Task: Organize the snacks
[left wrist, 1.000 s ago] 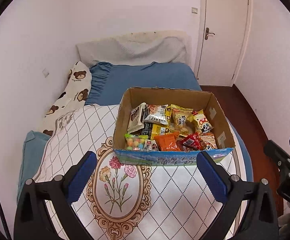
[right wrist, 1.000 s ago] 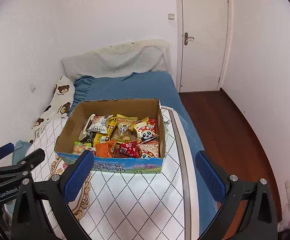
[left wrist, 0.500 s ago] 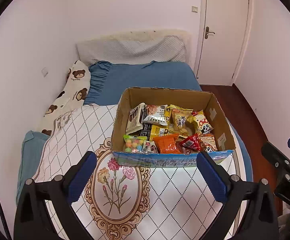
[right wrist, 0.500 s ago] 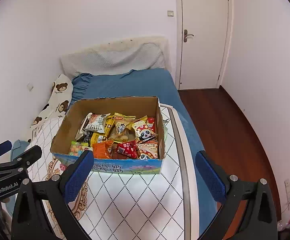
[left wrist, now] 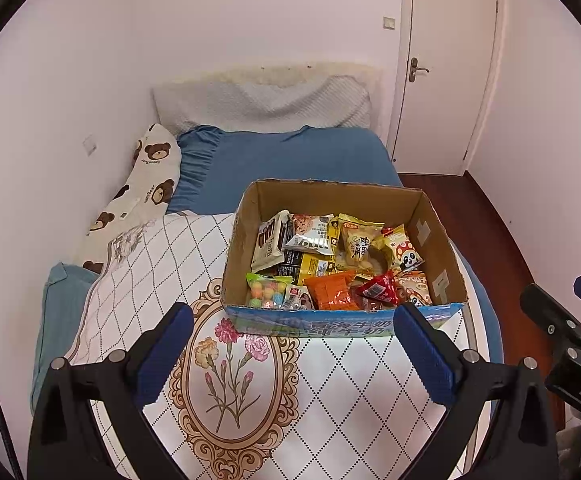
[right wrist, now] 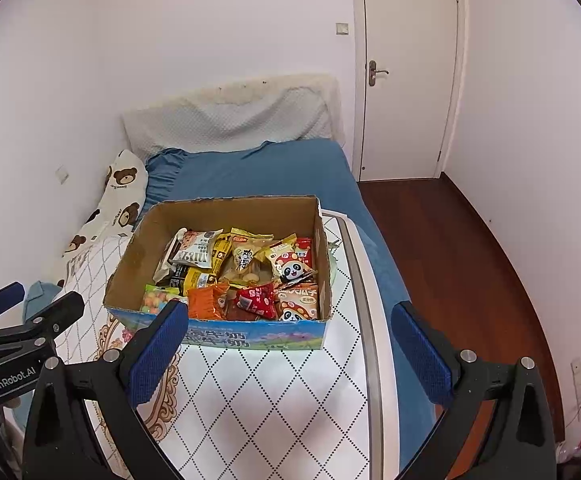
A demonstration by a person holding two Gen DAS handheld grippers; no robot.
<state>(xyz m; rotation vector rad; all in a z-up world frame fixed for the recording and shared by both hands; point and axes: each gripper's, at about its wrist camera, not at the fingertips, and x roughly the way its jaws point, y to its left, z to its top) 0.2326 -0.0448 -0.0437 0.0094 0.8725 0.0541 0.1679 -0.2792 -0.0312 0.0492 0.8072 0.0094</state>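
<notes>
An open cardboard box (left wrist: 238,248) with a blue printed front stands on a white quilted cover with a flower emblem. It also shows in the right wrist view (right wrist: 130,264). It holds several snack packets: an orange pack (left wrist: 328,290), a red pack (left wrist: 378,288), a candy-ball bag (left wrist: 266,290), a panda pack (right wrist: 292,270). My left gripper (left wrist: 292,350) is open and empty, a short way in front of the box. My right gripper (right wrist: 288,346) is open and empty, in front of the box.
The box sits on a bed with a blue sheet (left wrist: 290,156), a grey pillow (left wrist: 262,104) and a bear-print pillow (left wrist: 146,184) by the left wall. A closed white door (right wrist: 408,68) and dark wood floor (right wrist: 450,248) lie to the right.
Both grippers have drawn back and risen slightly, so the box sits a little farther away in both views. Both stay open and empty.
</notes>
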